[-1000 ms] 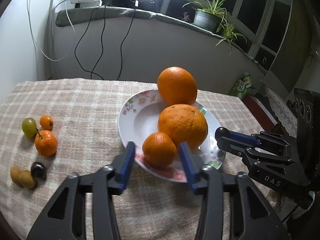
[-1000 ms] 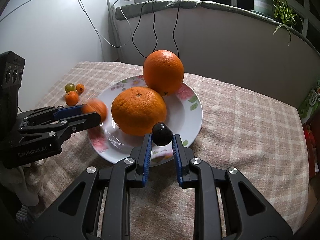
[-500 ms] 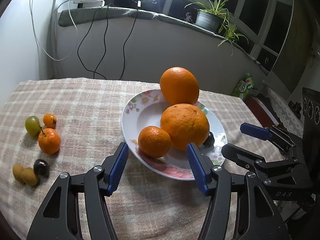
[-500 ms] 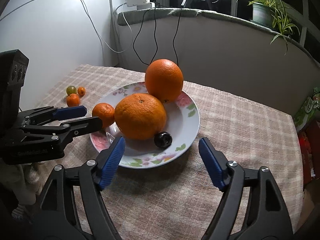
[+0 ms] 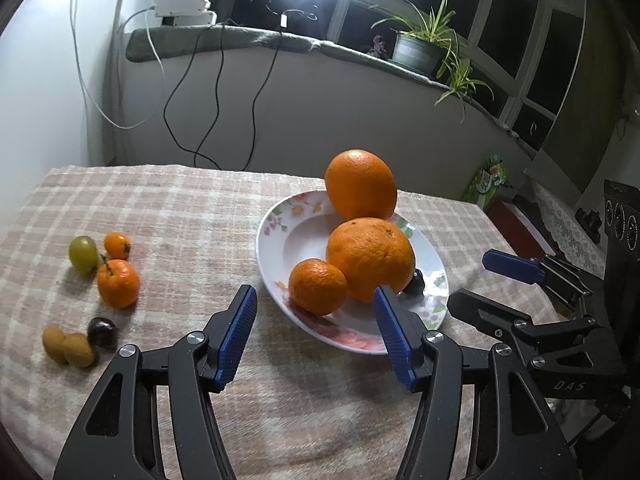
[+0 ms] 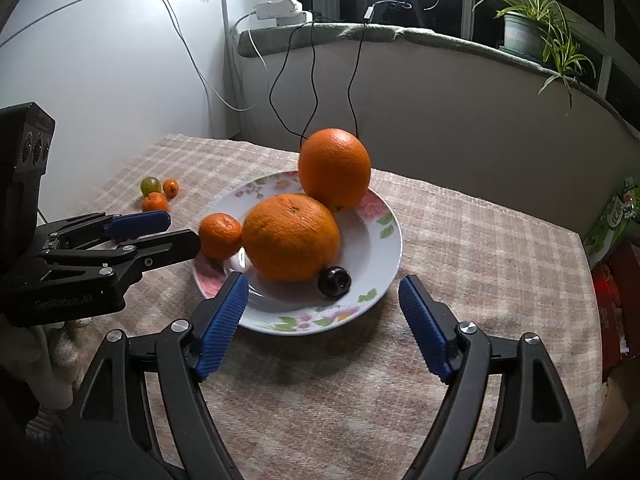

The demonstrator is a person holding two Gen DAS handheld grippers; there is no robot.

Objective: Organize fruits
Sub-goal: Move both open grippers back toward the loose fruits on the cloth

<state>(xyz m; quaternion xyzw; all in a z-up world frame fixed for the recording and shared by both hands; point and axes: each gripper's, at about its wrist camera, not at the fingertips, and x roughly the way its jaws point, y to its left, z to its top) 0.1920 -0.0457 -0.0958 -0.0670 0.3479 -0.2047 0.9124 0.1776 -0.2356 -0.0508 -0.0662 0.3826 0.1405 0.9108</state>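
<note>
L gripper [image 5: 316, 334]: jaws wide, nothing held; blue pads seen just short of plate's near rim, w/ mandarin framed between them but not touched.
R gripper [image 6: 322, 326]: jaws wide, nothing held; pads set either side of plate's near edge, clear of it.
Plate [image 6: 376, 258]: white, floral rim, on checked cloth [image 6: 472, 248], mid-table.
Big oranges: two on plate; tall one [image 6: 334, 168] at back, leaned on rim; round one [image 6: 291, 238] in front, touching it.
Mandarin [image 5: 317, 286]: on plate's left side, touching round orange.
Dark fruit [image 6: 334, 281]: small, glossy, on plate, just beside round orange, R-gripper side; type can't be told.
Loose fruit, left of plate, well apart from it: green grape [image 5: 83, 253], tiny orange [image 5: 117, 245], small mandarin [image 5: 118, 283] grouped close; nearer cam, second dark fruit [image 5: 102, 332] touching two brown-yellow fruits [image 5: 70, 346].
Backgrnd: sill w/ potted plant [image 5: 420, 46], power strip [image 5: 182, 8] & cables hung down wall; bright lamp glare at top.
</note>
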